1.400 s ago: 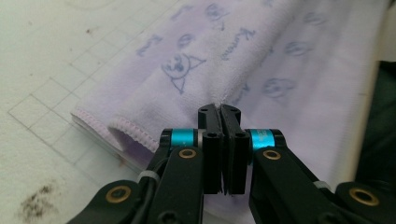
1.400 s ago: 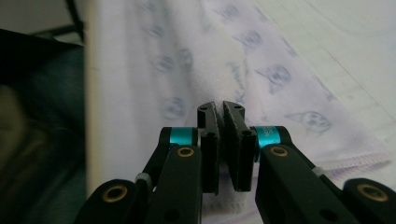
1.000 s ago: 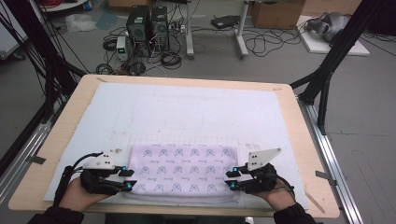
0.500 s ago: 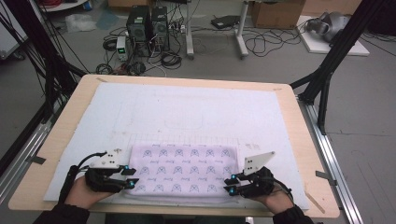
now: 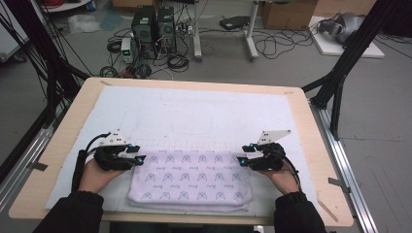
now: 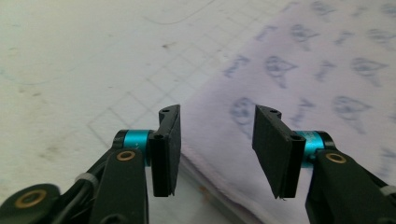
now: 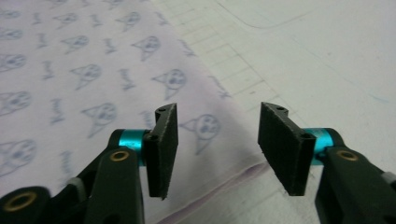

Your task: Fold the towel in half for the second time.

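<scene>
a folded lilac towel (image 5: pixel 190 180) printed with small cat faces is lying flat on the white mat (image 5: pixel 194 114) near the person's edge of the wooden table (image 5: pixel 311 145); its long sides are running left to right, and the layered fold edges are showing along the near side in the high view; the left gripper (image 5: pixel 142 159) is sitting at the towel's far left corner and the right gripper (image 5: pixel 240 160) at its far right corner, each held in a hand (image 5: pixel 97 175) coming in from the bottom, sleeves dark; both are pointing inward toward each other across the cloth.

in the left gripper view the left gripper (image 6: pixel 217 144) is standing released, its jaws having just been opening; the black pads are parted with the towel's (image 6: pixel 327 93) corner edge lying on the mat in the gap below them, not pinched, the pads pressing on nothing; in the right gripper view the right gripper (image 7: pixel 217 144) is likewise let go, its jaws having just been widening; the towel's (image 7: pixel 93 84) edge is running beneath the gap between the pads, lying slack on the mat (image 7: pixel 317 60) with its faint grid lines; no cloth is being lifted by either one; beyond the table, computer towers (image 5: pixel 153 24) and cables are sitting on the floor.
</scene>
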`<state>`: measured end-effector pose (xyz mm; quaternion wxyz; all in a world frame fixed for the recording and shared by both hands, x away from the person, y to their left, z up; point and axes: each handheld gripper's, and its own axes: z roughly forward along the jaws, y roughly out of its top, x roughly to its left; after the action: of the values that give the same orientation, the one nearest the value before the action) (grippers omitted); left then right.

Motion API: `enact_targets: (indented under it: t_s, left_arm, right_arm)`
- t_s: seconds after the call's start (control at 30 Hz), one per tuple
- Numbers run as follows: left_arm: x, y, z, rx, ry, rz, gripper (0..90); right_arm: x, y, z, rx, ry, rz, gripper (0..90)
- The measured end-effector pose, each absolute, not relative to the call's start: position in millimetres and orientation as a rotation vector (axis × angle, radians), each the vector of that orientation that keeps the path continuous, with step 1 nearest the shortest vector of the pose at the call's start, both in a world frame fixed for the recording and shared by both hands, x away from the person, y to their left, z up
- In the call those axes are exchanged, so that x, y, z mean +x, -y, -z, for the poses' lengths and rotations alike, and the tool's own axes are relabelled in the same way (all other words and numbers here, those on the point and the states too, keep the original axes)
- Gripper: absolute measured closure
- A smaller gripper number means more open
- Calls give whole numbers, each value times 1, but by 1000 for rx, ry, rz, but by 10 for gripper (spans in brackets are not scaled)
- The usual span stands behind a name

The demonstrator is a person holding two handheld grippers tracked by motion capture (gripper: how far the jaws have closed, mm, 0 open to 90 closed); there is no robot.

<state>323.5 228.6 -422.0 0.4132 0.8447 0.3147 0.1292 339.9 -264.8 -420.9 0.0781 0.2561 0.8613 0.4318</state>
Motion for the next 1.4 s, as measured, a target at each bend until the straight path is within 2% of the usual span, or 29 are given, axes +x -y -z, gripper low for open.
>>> enact_targets:
  t_s: [0.2,0.33,0.43,0.53,0.57,0.63,0.77,1.03,1.07,1.13,1.2,1.27,1.4]
  left_arm:
    - [335,-226,435,2170,-846,-329,472]
    - [340,-226,440,2161,-889,-266,458]
    - [340,-227,440,2148,-880,-219,565]
    - [338,-225,439,2148,-862,-194,725]
    - [337,-225,438,2153,-861,-204,750]
    - [335,-224,435,2146,-862,-230,786]
    - [338,-222,423,2129,-848,-297,797]
    - [392,-222,372,2016,-907,-493,797]
    - [402,-221,366,2008,-939,-530,763]
    - [417,-223,361,1993,-1006,-575,644]
    - [422,-227,363,1978,-1033,-526,589]
    - [417,-226,368,2035,-1007,-498,584]
    - [395,-223,386,2051,-941,-429,601]
  right_arm:
    - [351,261,436,795,-2614,-1245,417]
    - [356,261,443,827,-2643,-1235,428]
    - [357,260,446,832,-2689,-1252,559]
    - [355,259,445,832,-2729,-1287,744]
    - [353,258,444,823,-2744,-1287,773]
    - [352,256,441,798,-2753,-1277,793]
    - [353,256,424,770,-2682,-1274,810]
    - [398,253,374,801,-2518,-1283,811]
    - [407,252,369,811,-2505,-1276,789]
    - [421,251,362,850,-2419,-1257,598]
    - [429,253,363,903,-2401,-1263,580]
    - [429,252,368,916,-2434,-1263,553]
    - [411,249,383,861,-2511,-1214,566]
